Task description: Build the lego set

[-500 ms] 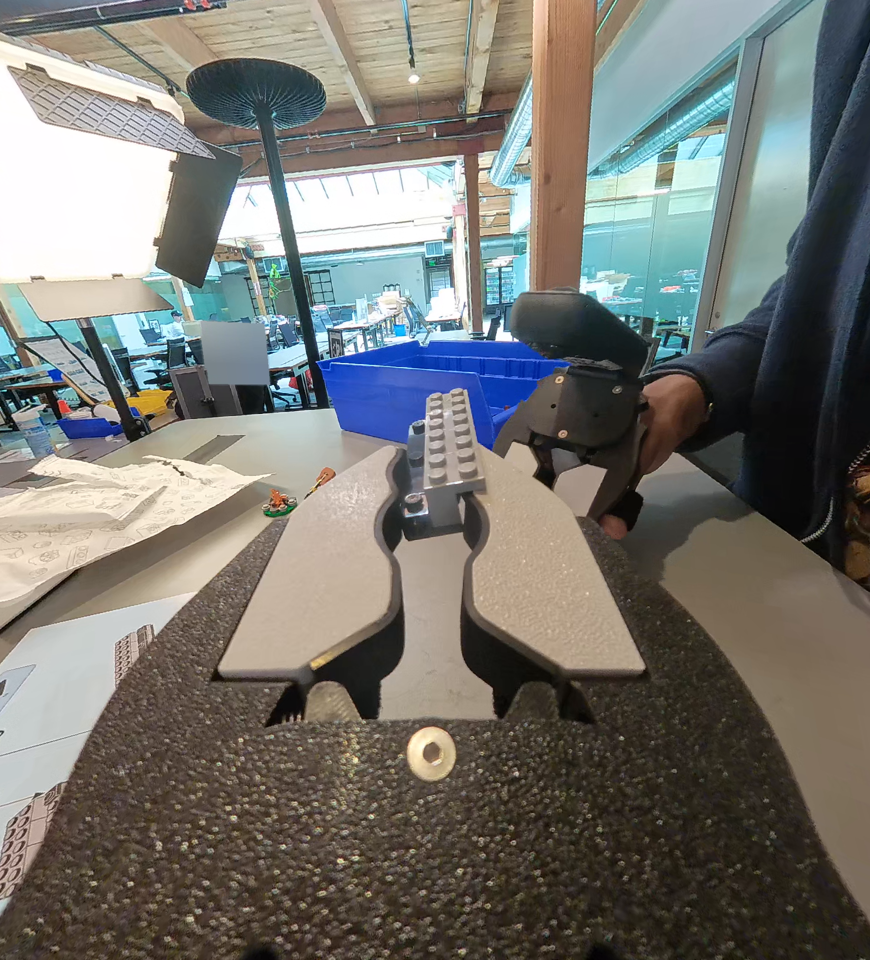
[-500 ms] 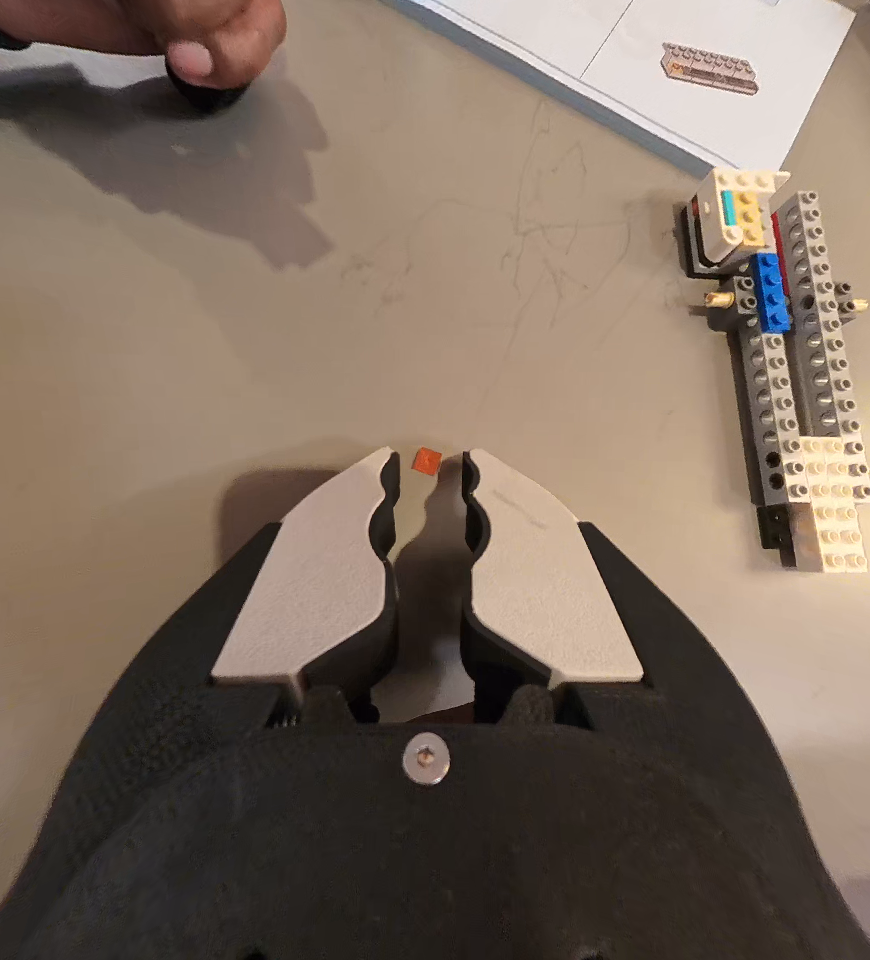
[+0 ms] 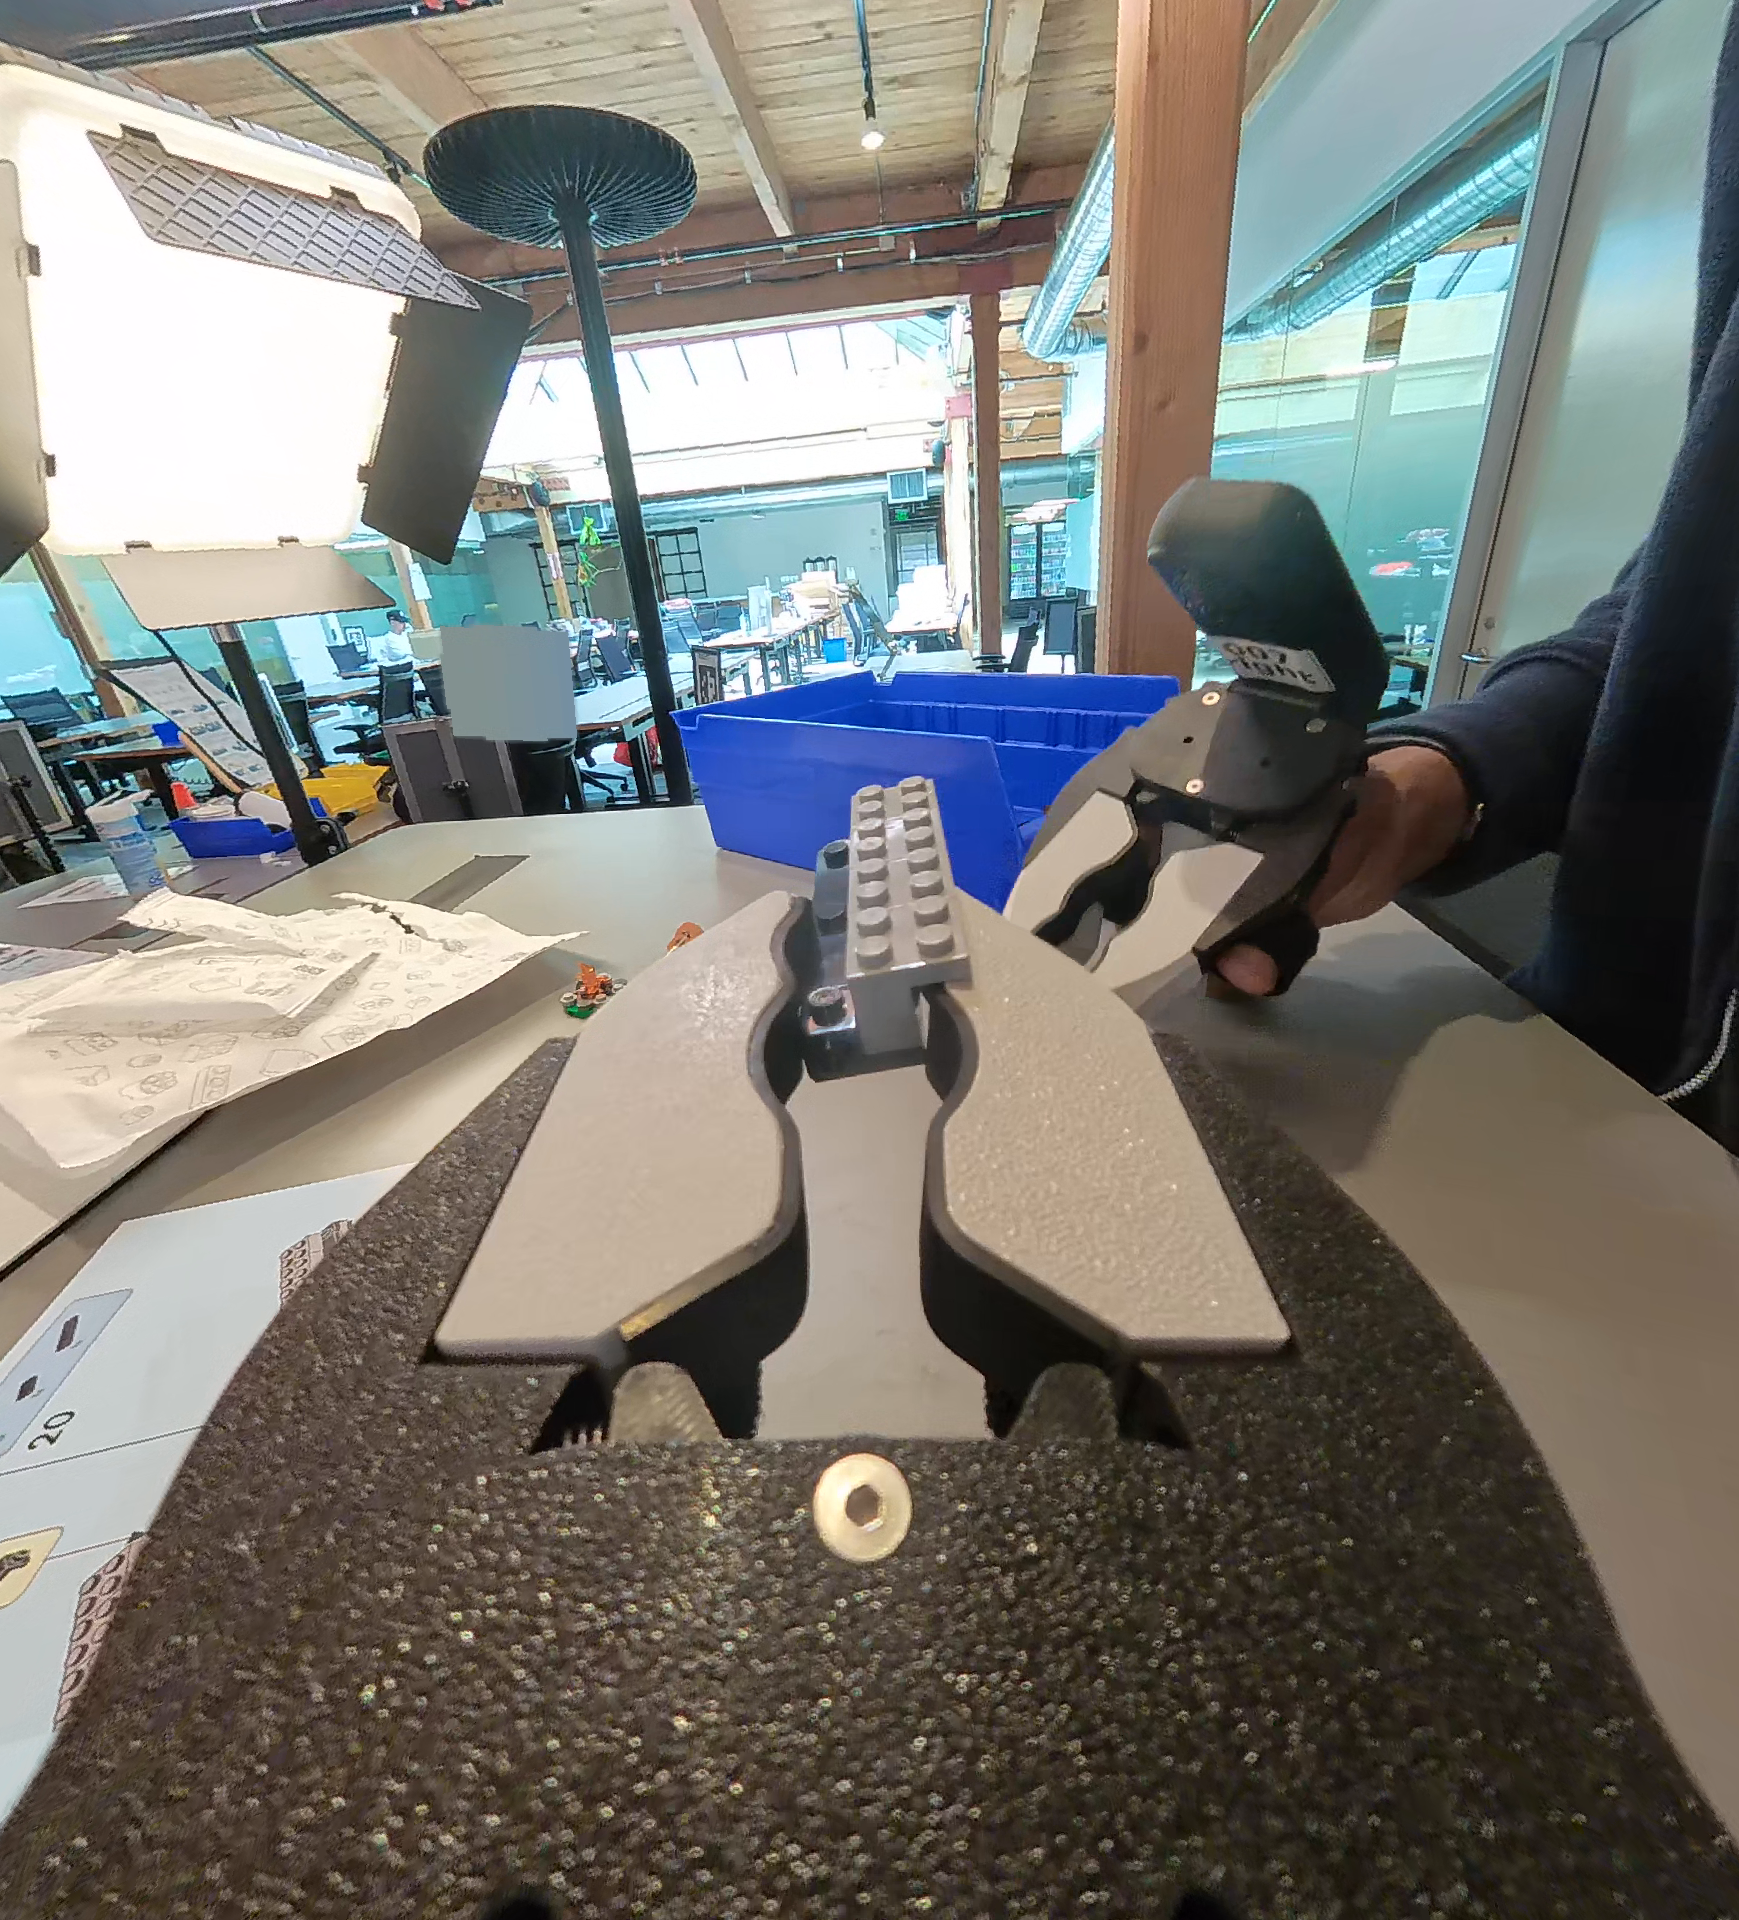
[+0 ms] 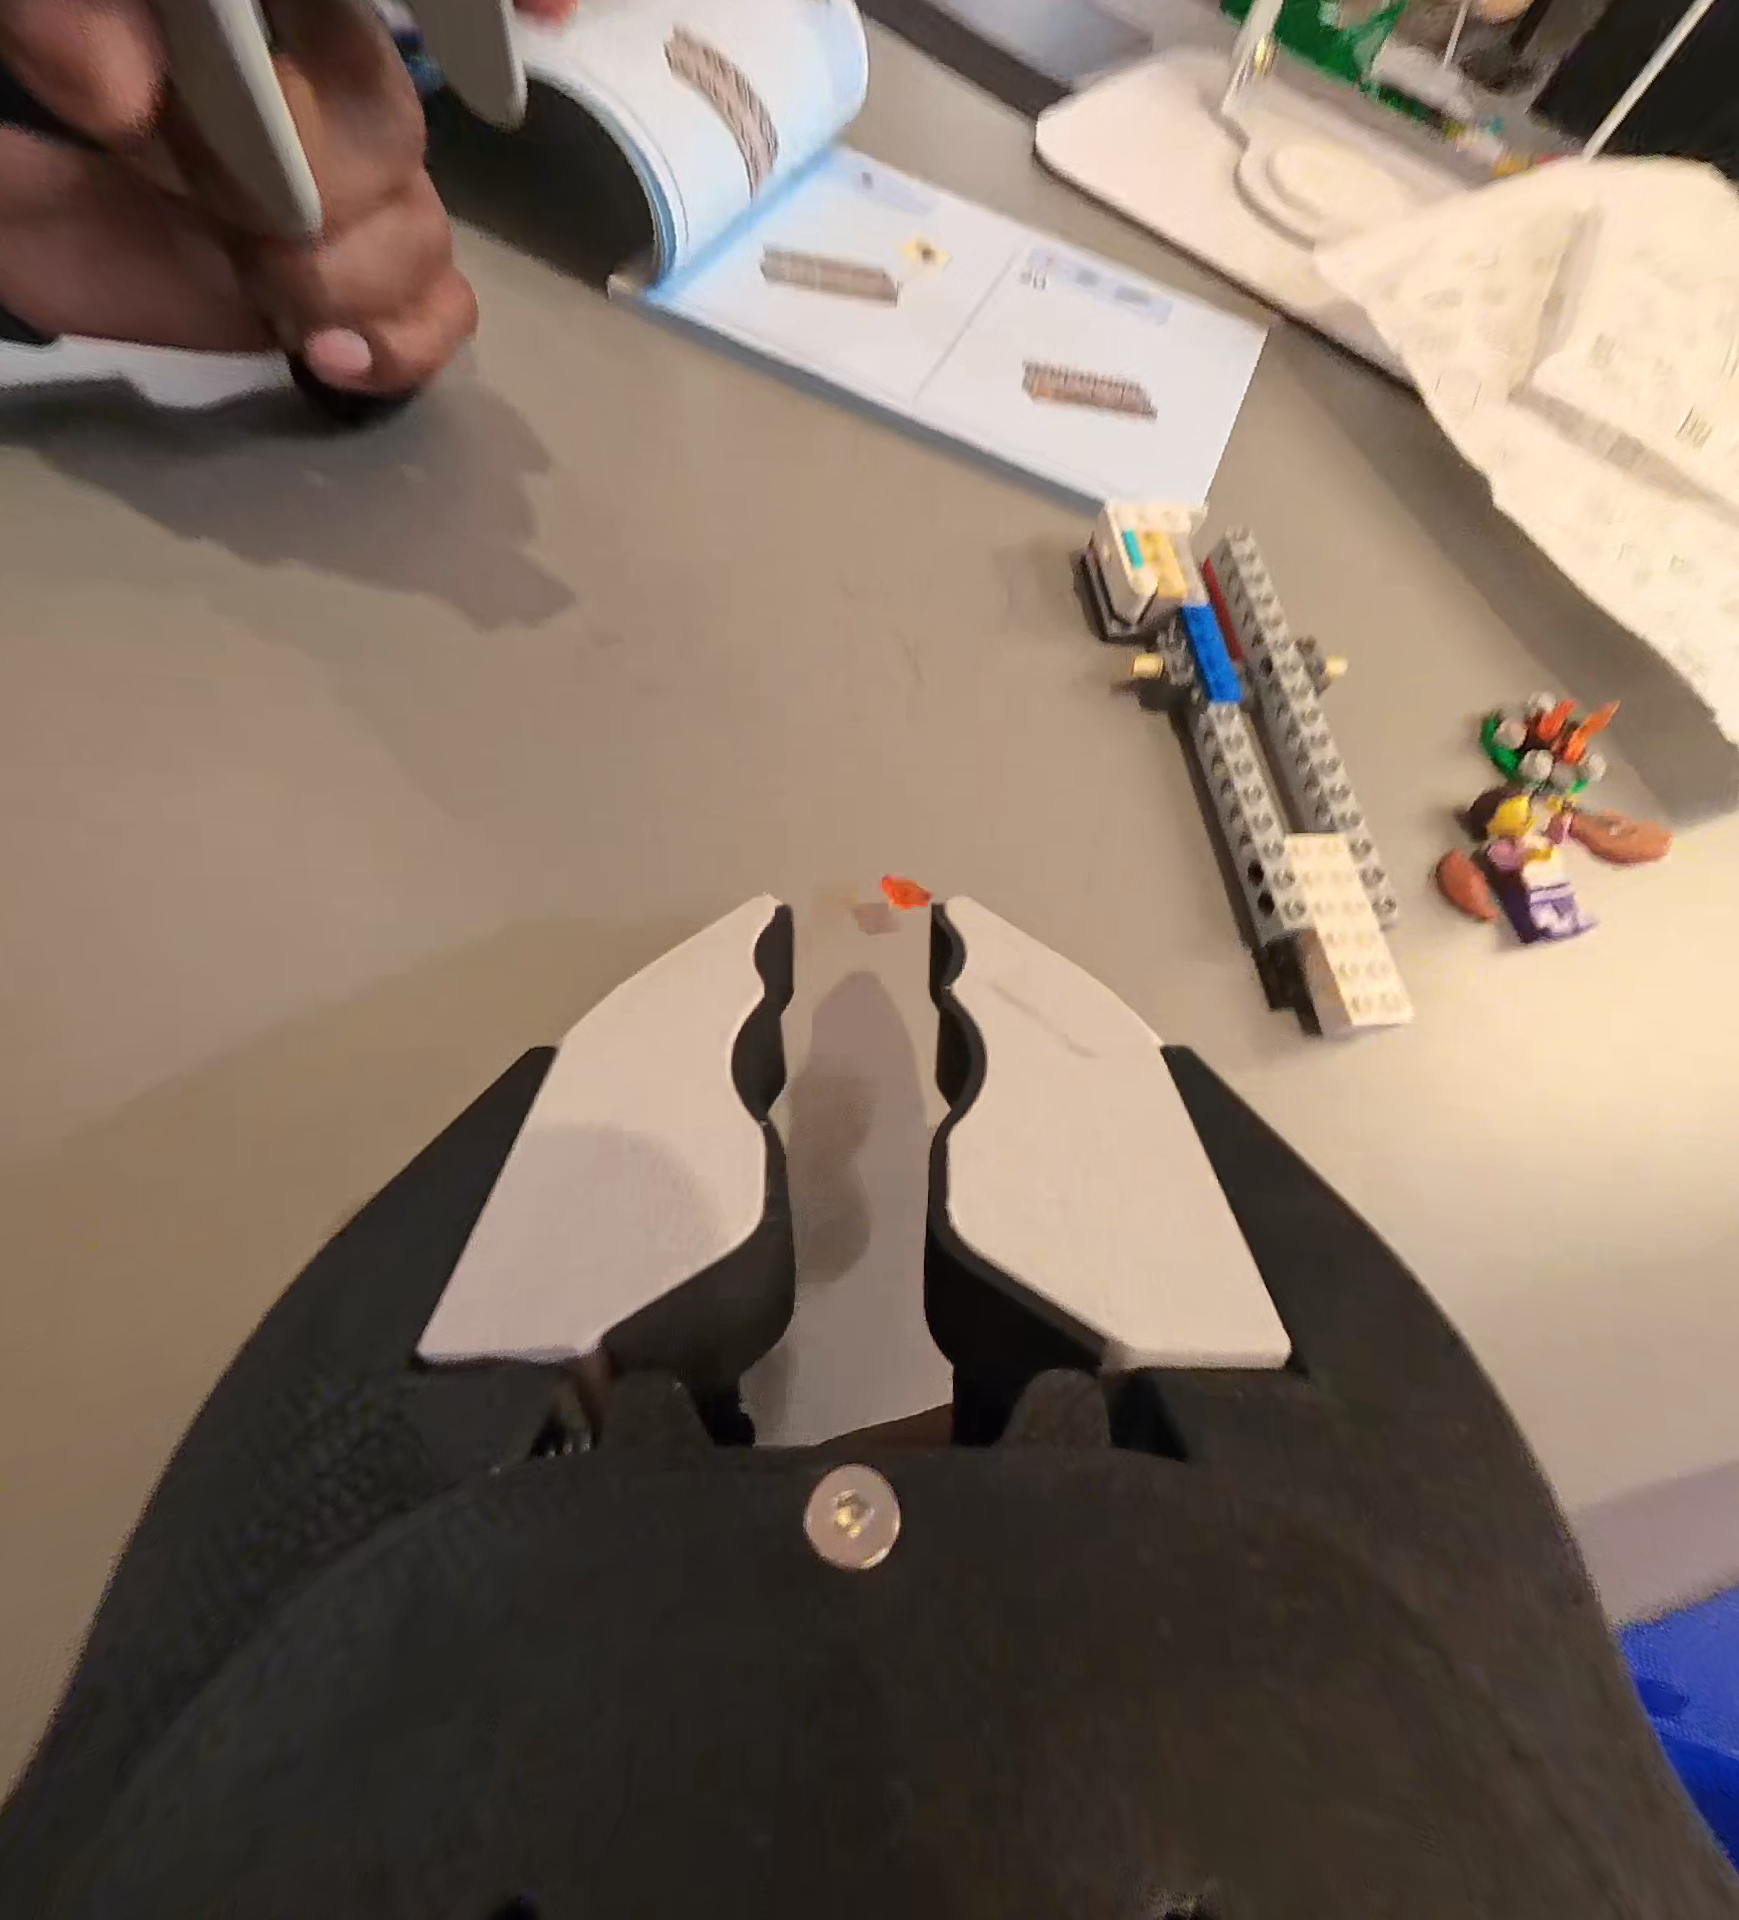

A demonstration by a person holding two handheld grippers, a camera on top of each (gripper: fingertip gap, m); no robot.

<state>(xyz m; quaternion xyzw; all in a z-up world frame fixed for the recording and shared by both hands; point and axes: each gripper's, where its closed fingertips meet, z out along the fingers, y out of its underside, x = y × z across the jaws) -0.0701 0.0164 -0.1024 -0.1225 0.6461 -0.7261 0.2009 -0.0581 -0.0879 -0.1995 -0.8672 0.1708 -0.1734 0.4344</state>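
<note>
Left gripper (image 3: 870,992) was clamped on a grey studded brick assembly (image 3: 904,896), two studs wide with dark side pieces, long axis pointing away past the fingertips. Right gripper (image 4: 860,920) had jaws apart above the tabletop (image 4: 429,935); small orange piece (image 4: 904,891) just beyond its right fingertip, contact unclear.

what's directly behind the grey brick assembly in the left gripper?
Behind the grey brick assembly, clamped in the left gripper, sits a blue bin on the table. The bin's inside is mostly hidden by its front wall.
</note>
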